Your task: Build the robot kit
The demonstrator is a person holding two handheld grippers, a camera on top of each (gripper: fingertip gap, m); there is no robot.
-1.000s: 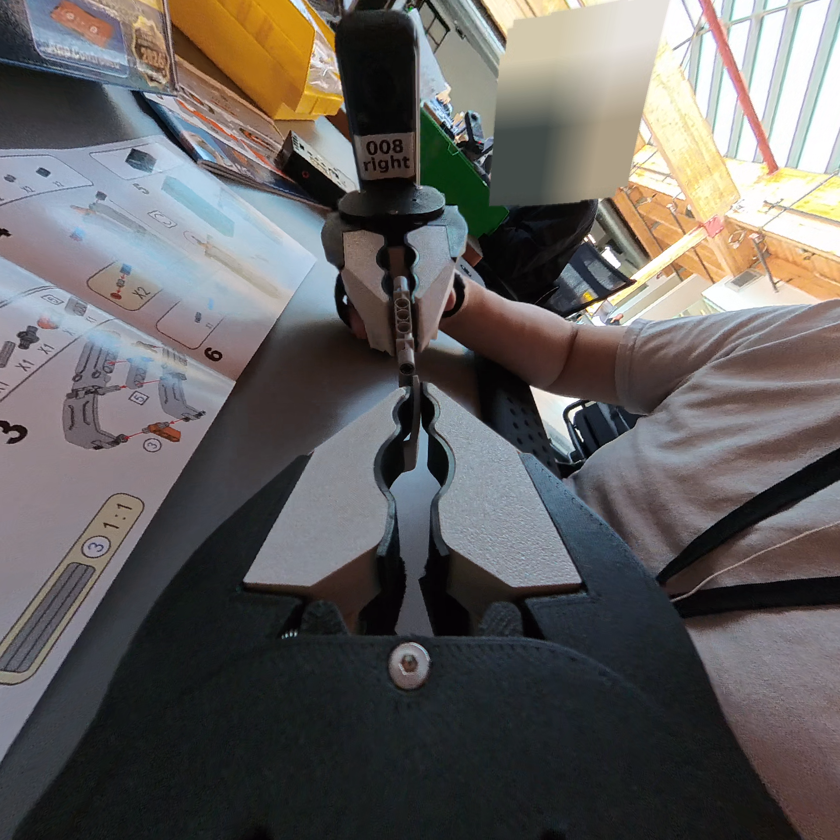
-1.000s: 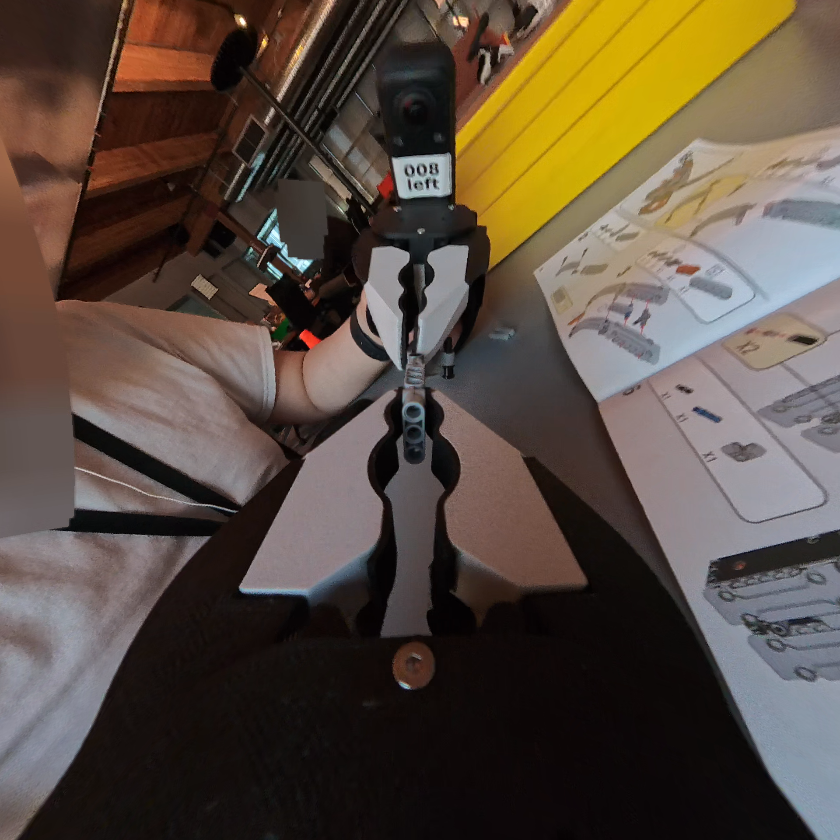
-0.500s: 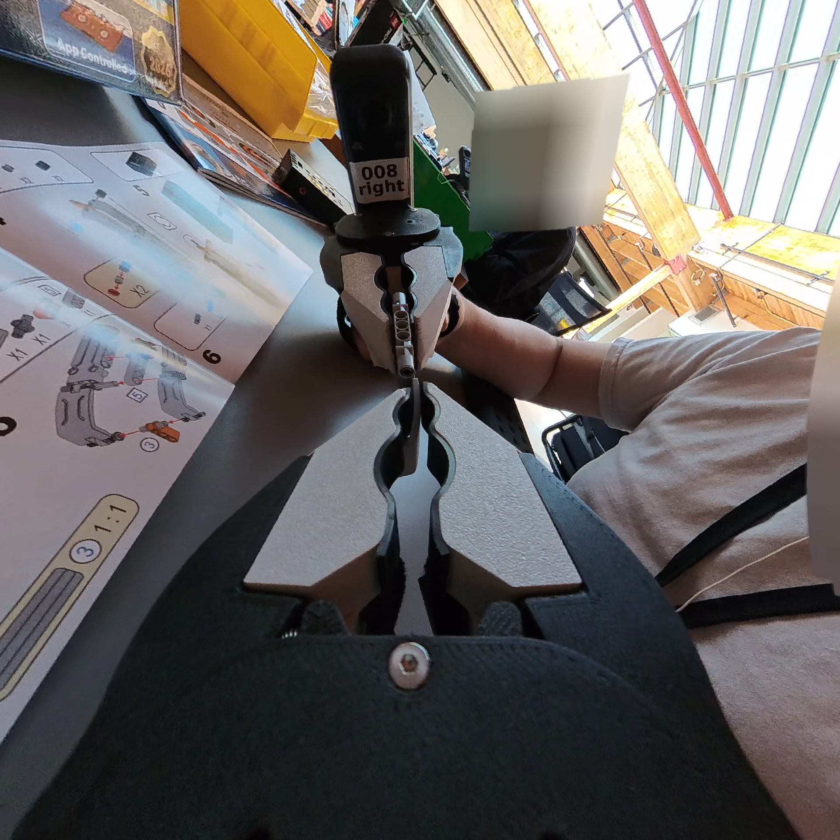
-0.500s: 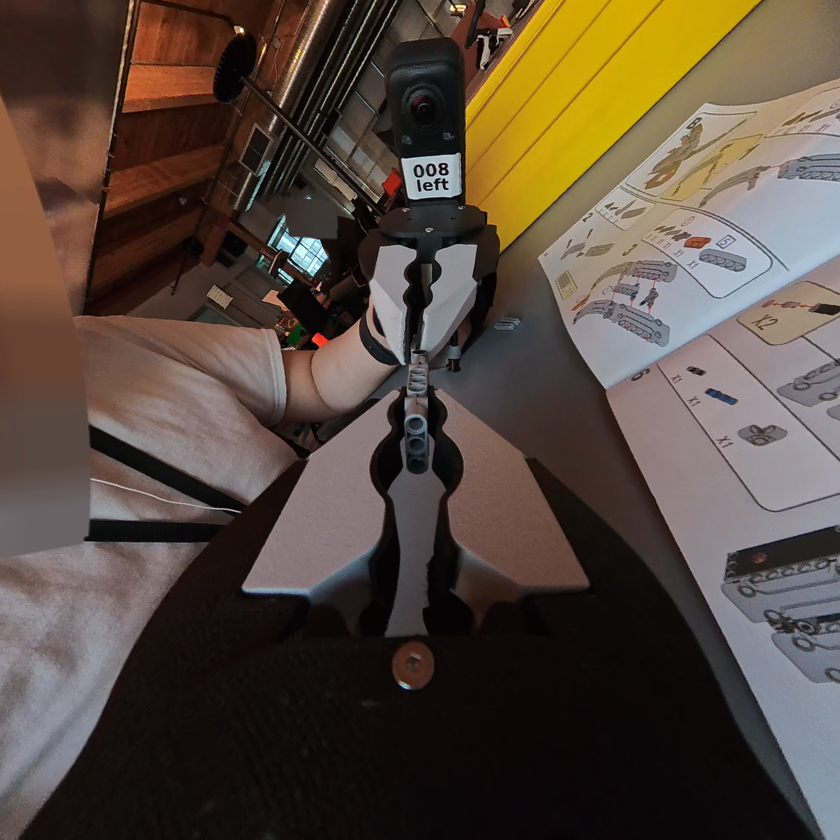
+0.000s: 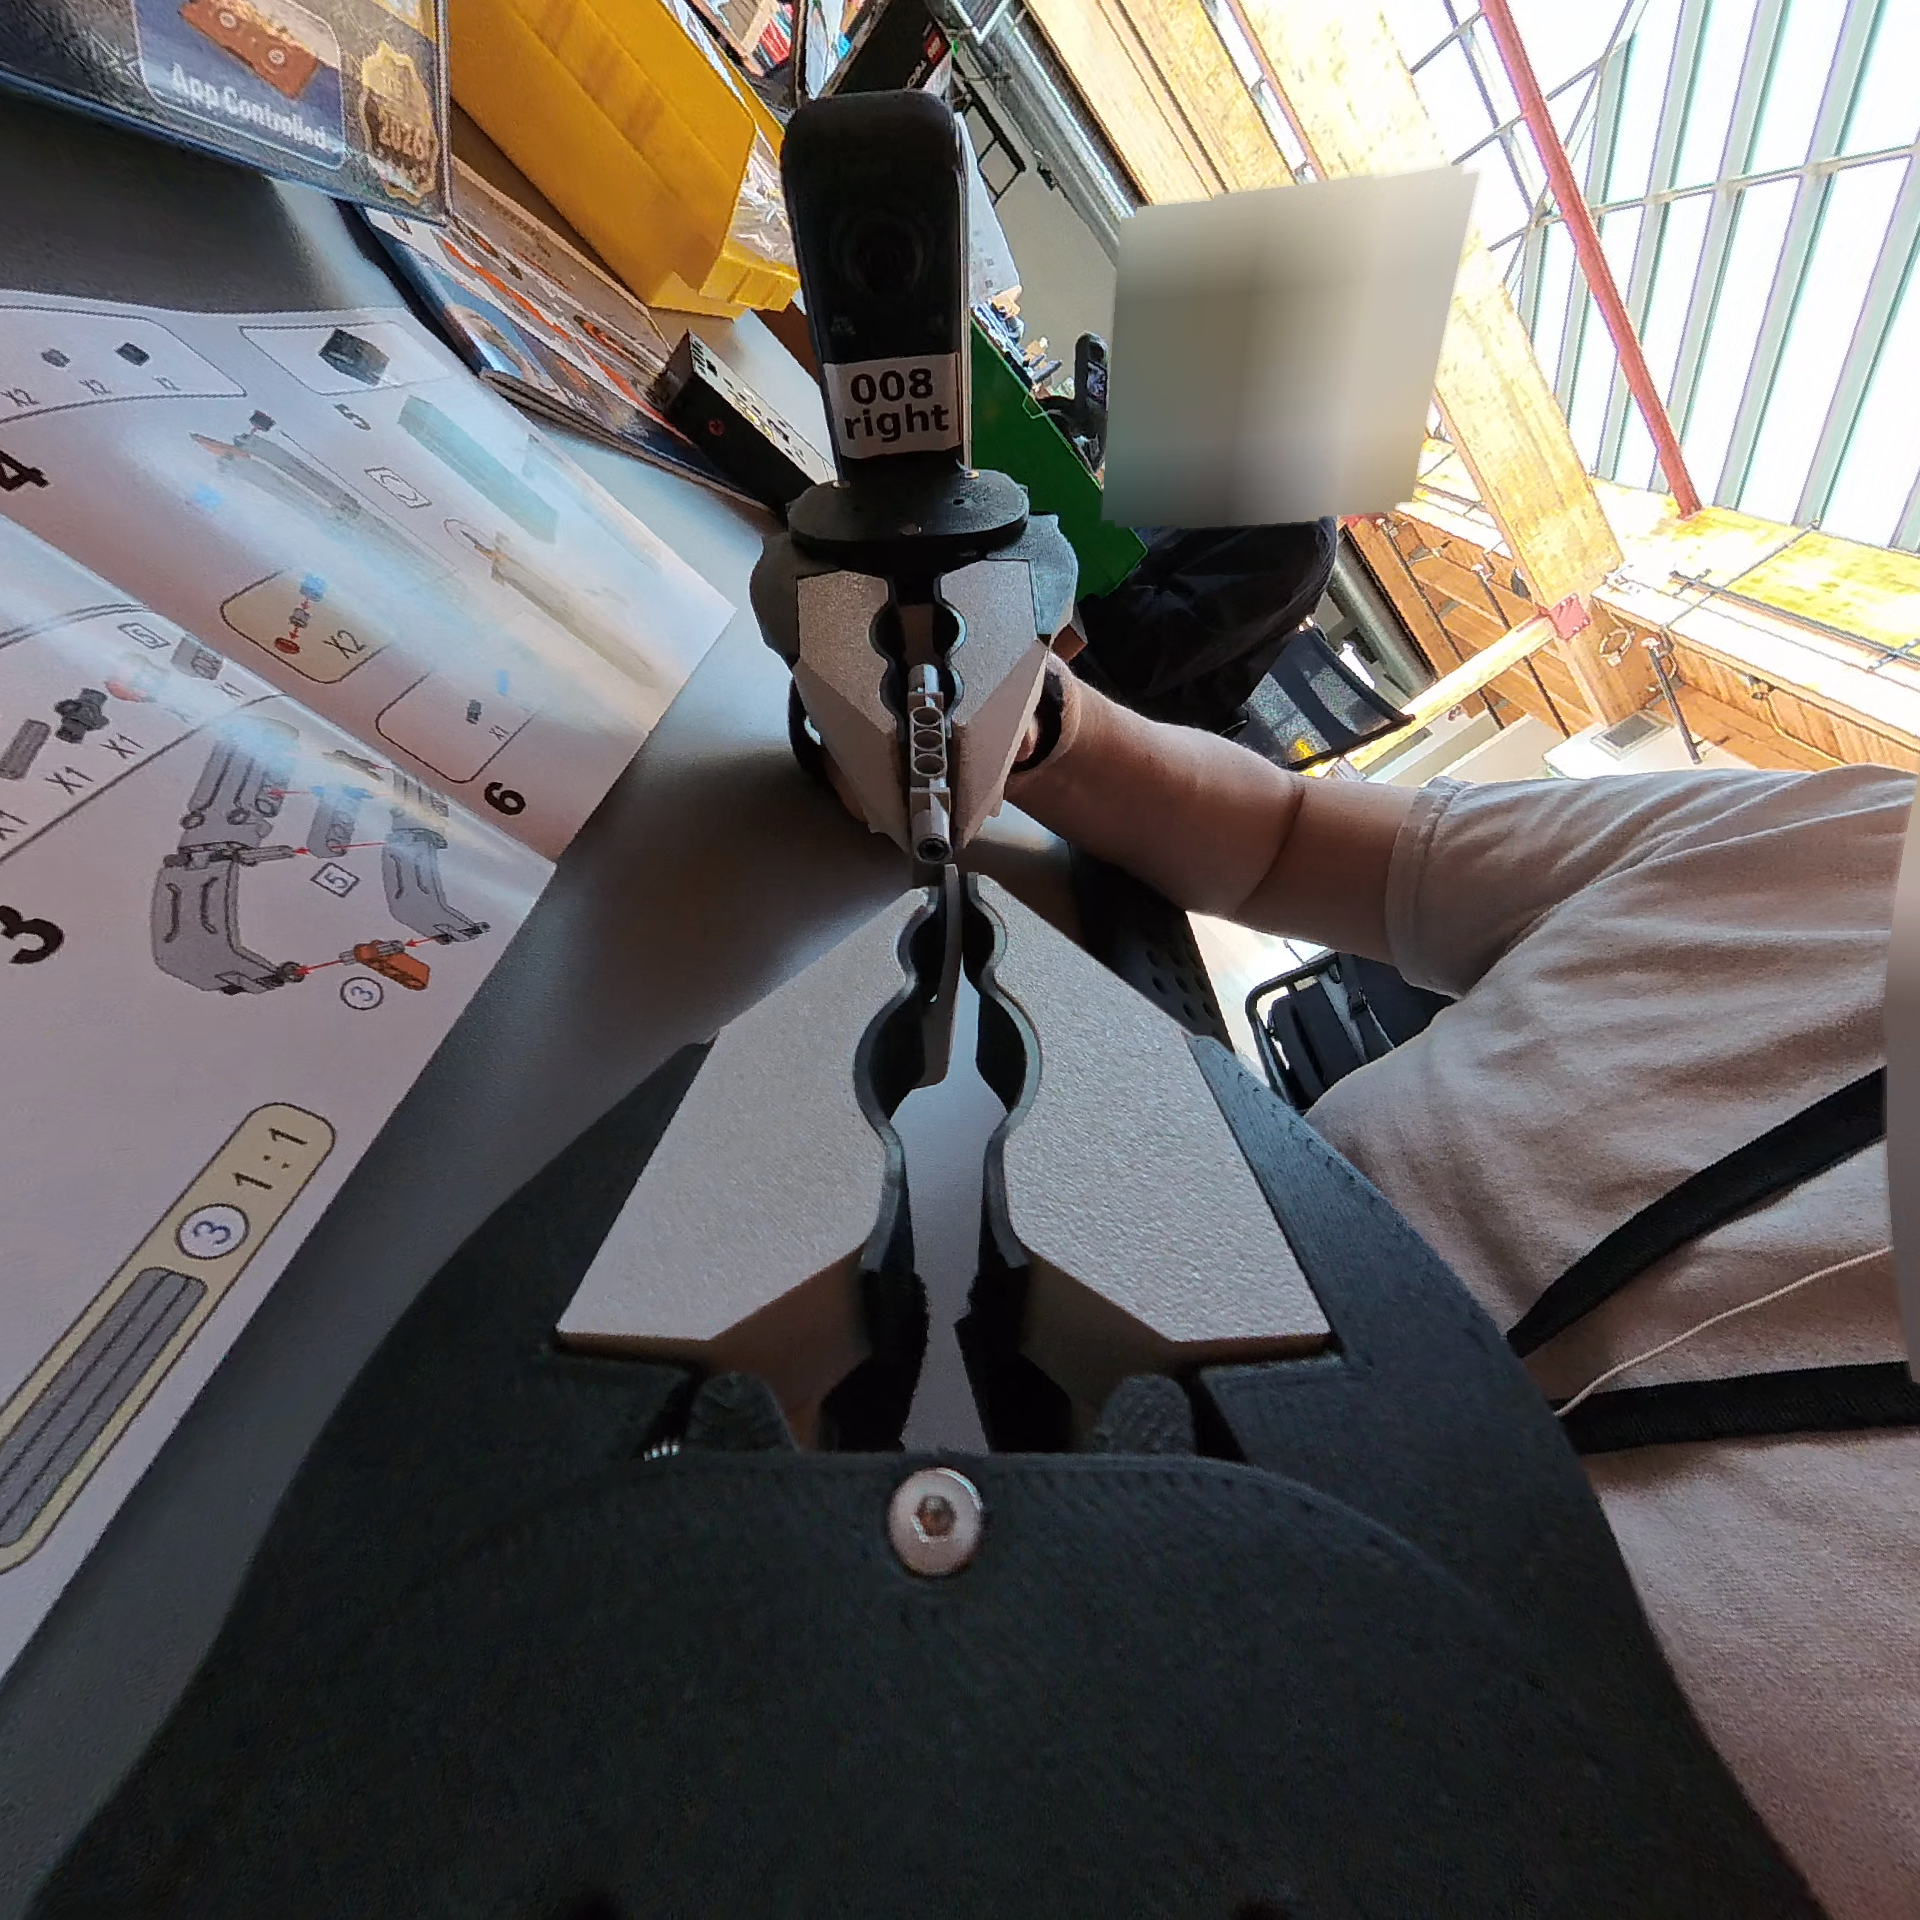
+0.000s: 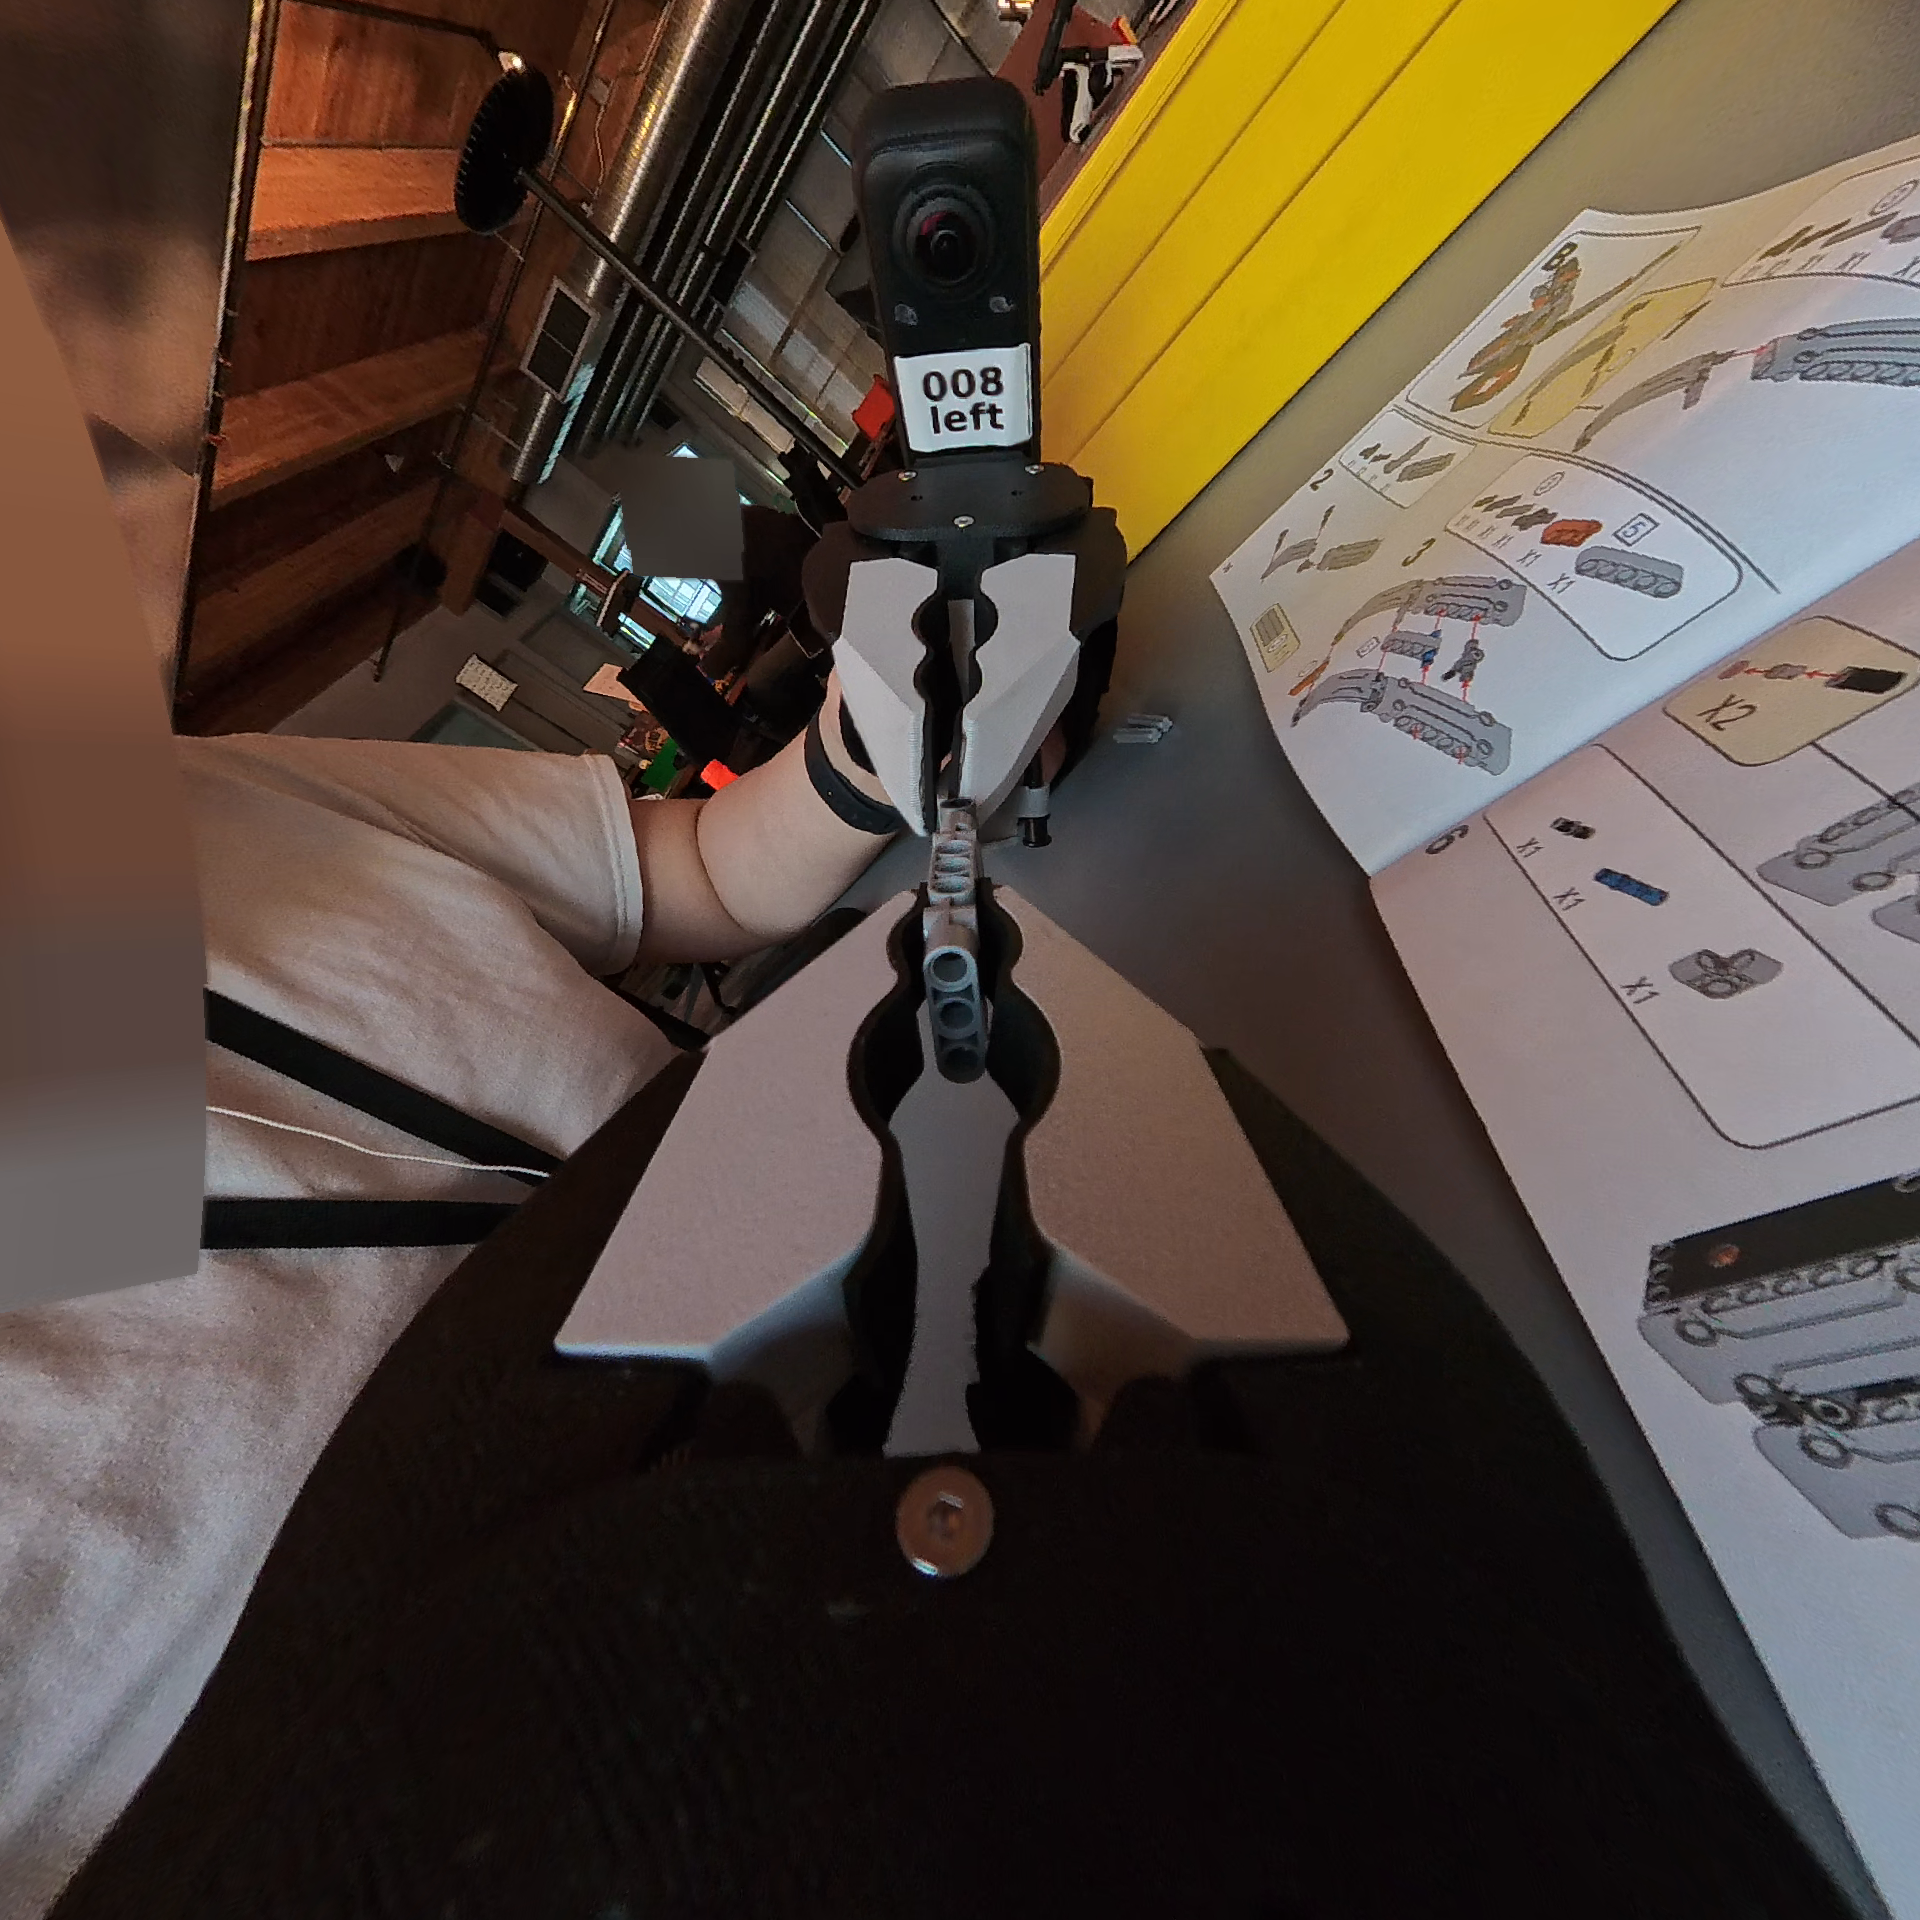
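Facing each other tip to tip above a grey table (image 5: 665, 914), the two grippers each pinch a small grey plastic piece. The right gripper (image 6: 951, 894) has its jaws pressed onto a grey beam with holes (image 6: 954, 1003), which lies lengthwise between them and pokes out past the tips. The left gripper (image 5: 948, 894) has its jaws nearly closed on a thin flat grey part (image 5: 940, 987), held on edge between the tips. The beam's far end sits just at the tip of that flat part; whether they touch cannot be told. An open instruction booklet (image 5: 260, 727) lies on the table beside both grippers. Beyond the jaws, farther back on the table, stand a yellow bin (image 5: 613, 156) and printed boxes (image 5: 260, 73).
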